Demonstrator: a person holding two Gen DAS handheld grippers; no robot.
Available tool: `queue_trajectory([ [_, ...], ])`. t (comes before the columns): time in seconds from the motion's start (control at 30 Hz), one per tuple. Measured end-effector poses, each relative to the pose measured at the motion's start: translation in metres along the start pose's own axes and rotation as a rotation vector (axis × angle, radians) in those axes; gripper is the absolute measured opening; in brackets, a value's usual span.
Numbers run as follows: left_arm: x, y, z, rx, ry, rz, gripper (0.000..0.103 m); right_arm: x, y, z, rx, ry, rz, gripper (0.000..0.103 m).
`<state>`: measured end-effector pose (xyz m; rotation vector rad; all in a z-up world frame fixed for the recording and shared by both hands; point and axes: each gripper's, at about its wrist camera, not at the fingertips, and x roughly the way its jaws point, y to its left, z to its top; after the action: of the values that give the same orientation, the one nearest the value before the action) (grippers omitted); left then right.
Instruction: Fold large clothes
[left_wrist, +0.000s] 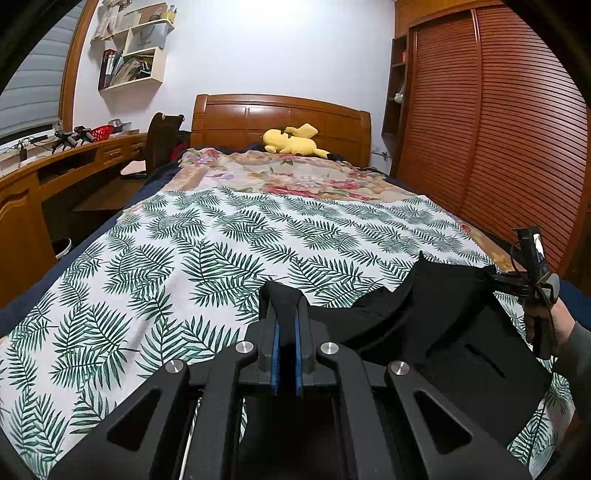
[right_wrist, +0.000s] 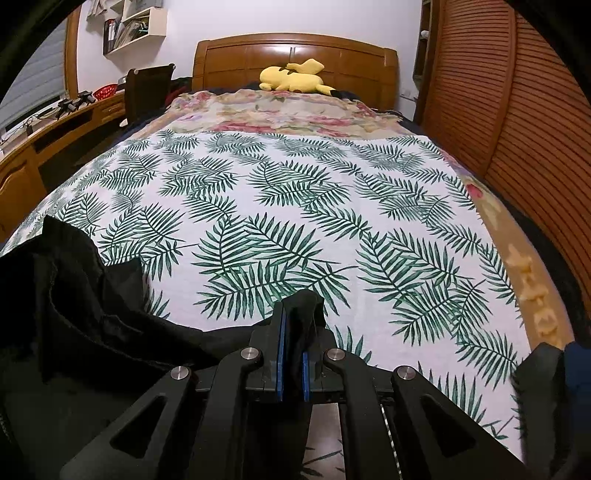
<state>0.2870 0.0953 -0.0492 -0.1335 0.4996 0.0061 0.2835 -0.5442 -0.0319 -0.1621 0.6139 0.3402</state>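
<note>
Both my tongs are pinching one black garment (left_wrist: 443, 332): left tongs (left_wrist: 287, 332) pressed together on a fold of it, right tongs (right_wrist: 293, 343) clamped on another bunch of cloth. Between them I see the garment hanging lifted above the near end of the bed, over the palm-leaf sheet (left_wrist: 207, 251). Farther off, a floral blanket (right_wrist: 280, 110), then a yellow Pikachu plush (right_wrist: 295, 77) by the wooden headboard (left_wrist: 240, 118).

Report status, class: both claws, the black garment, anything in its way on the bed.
Left claw shut on black garment. Right claw shut on it too. Garment raised over leaf-print sheet. Nothing on the sheet ahead; yellow plush far off at headboard.
</note>
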Motion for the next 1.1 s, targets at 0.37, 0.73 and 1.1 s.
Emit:
queue_trajectory([
  [0.37,-0.001,0.003,-0.007,-0.013,-0.008,-0.05,0.082,-0.019,-0.005,-0.001,0.062,-0.023,0.003,0.059],
  [0.73,-0.001,-0.021,-0.033,0.013,0.066,-0.172,0.082,0.044,-0.007,-0.03,0.085,0.226,0.05,0.059],
  [1.1,-0.009,-0.039,-0.053,0.076,0.113,-0.185,0.082,0.034,-0.018,-0.024,0.081,0.089,0.101,0.005],
])
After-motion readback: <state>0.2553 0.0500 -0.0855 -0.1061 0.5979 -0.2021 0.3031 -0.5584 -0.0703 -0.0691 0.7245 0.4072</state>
